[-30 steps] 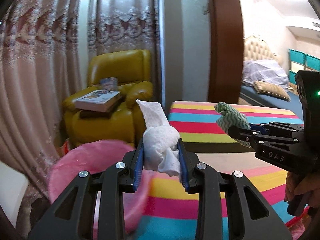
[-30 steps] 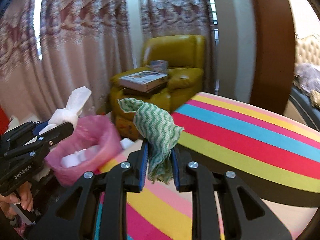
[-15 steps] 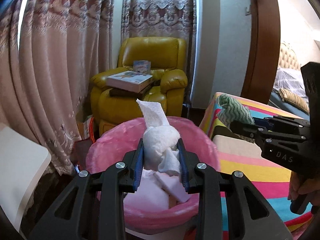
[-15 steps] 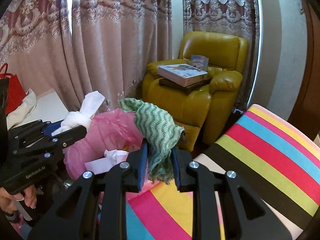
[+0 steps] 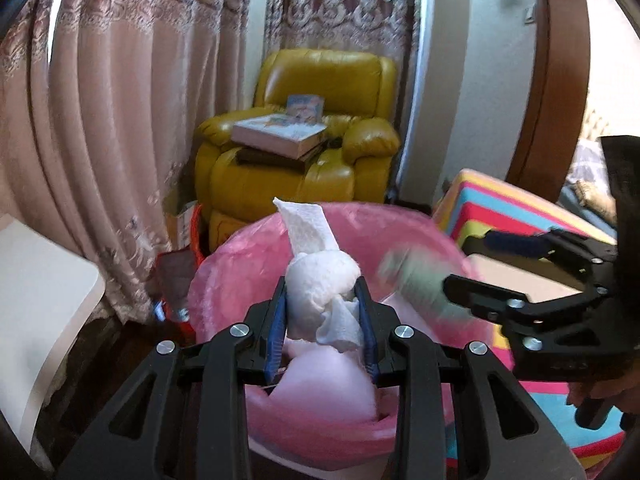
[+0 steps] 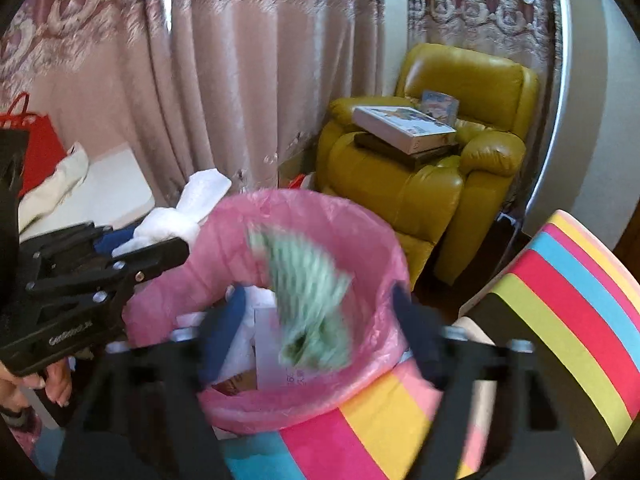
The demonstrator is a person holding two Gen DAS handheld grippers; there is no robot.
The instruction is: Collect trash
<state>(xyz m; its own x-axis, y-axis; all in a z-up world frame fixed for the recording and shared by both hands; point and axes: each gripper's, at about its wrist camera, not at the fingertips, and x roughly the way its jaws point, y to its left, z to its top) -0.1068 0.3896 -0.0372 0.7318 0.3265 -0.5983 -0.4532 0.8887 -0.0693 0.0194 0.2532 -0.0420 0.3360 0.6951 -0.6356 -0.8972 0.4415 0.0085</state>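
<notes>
Black jaws of my left gripper (image 5: pixel 323 322) stay pinched on a wad of white tissue (image 5: pixel 320 280), its twisted tail standing up between the blue pads, above the mouth of the pink-lined bin (image 5: pixel 240 264); my right gripper (image 6: pixel 320 320) is opening, its jaws spread wide and blurred, with the green-and-white zigzag cloth (image 6: pixel 308 300) loose between them and touching neither pad, smeared with motion over the bin's opening. Inside the pink liner I can see white paper scraps (image 6: pixel 268 336). Just beside the bin, on its right, lies the striped surface (image 6: pixel 560 320) of pink, yellow, blue and black. Behind the bin sits a yellow leather armchair (image 5: pixel 320 140) with a stack of books (image 5: pixel 280 136) on its seat, backed by pink patterned curtains (image 5: pixel 140 100). A red bag (image 6: pixel 36 140) shows at the far left of the right wrist view
</notes>
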